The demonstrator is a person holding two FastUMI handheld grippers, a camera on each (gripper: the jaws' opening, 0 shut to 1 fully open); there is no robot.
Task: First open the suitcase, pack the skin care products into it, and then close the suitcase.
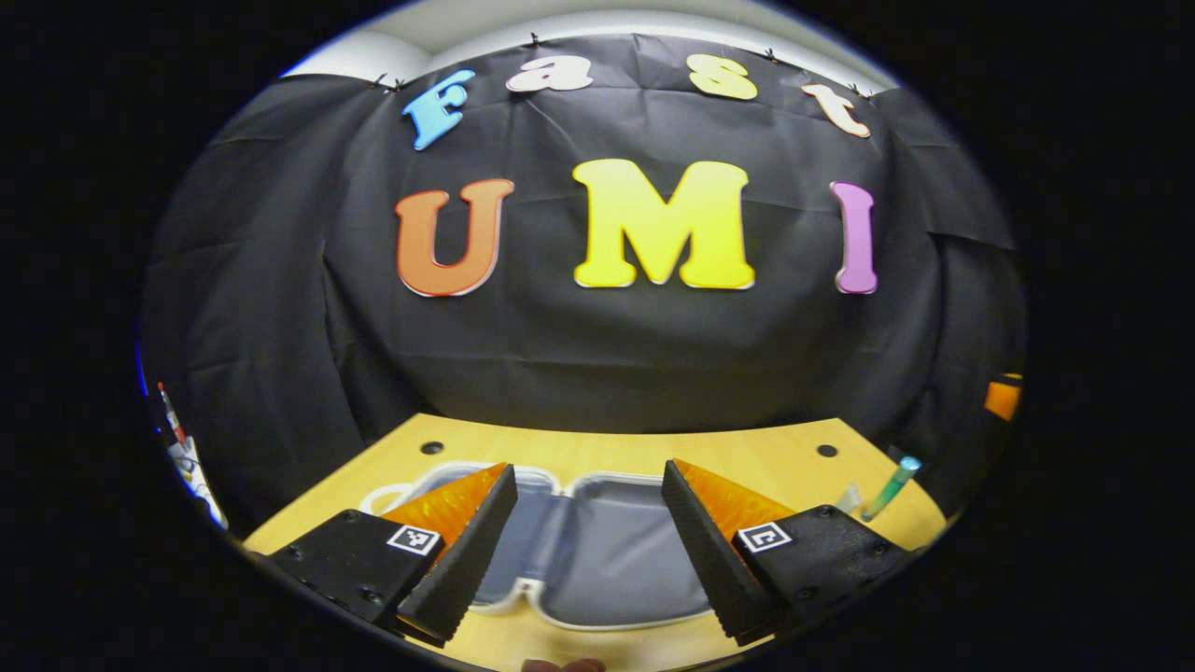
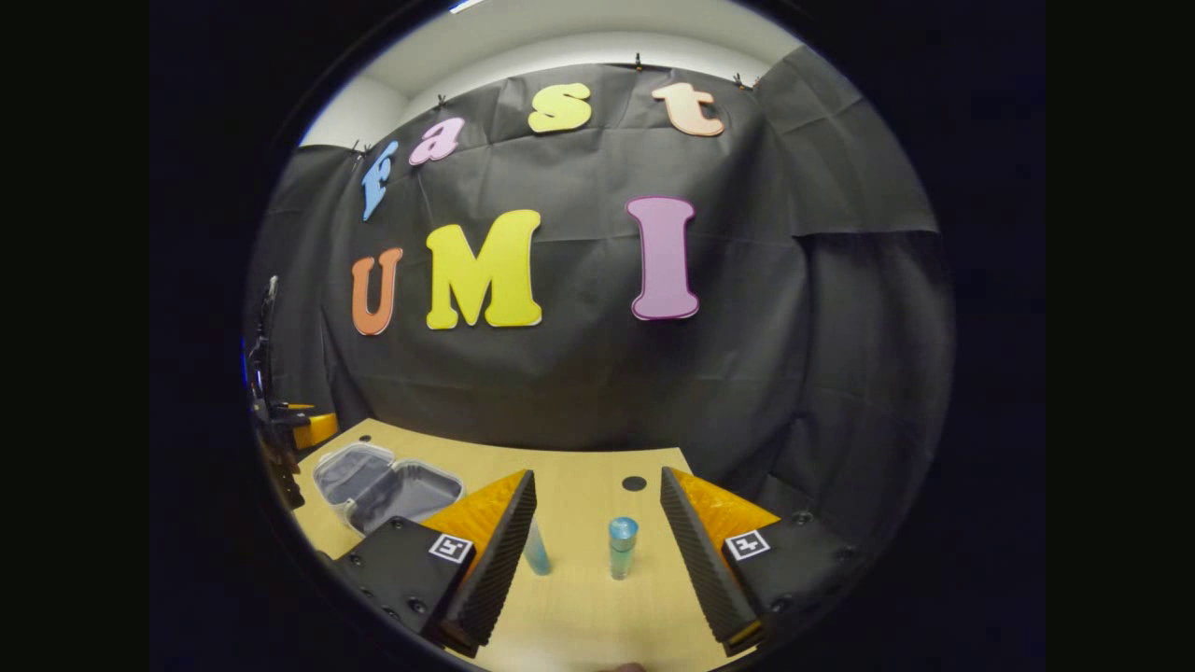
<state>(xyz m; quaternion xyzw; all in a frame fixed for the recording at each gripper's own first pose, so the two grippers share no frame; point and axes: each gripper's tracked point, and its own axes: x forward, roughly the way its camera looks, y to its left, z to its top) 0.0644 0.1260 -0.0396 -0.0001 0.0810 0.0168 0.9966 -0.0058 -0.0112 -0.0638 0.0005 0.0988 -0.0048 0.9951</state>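
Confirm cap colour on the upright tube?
Blue cap on tube; right gripper view shows it best.

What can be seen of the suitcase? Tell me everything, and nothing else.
The suitcase is small, lies open and flat on the wooden table, both halves facing up side by side. The shells look like translucent hard plastic with pale rounded rims; the insides look grey and hold nothing that I can make out. A light handle loop shows at its left end in the left gripper view. In the right gripper view it sits at the table's far left. The left tongs hover open before it; whether they touch it I cannot tell.
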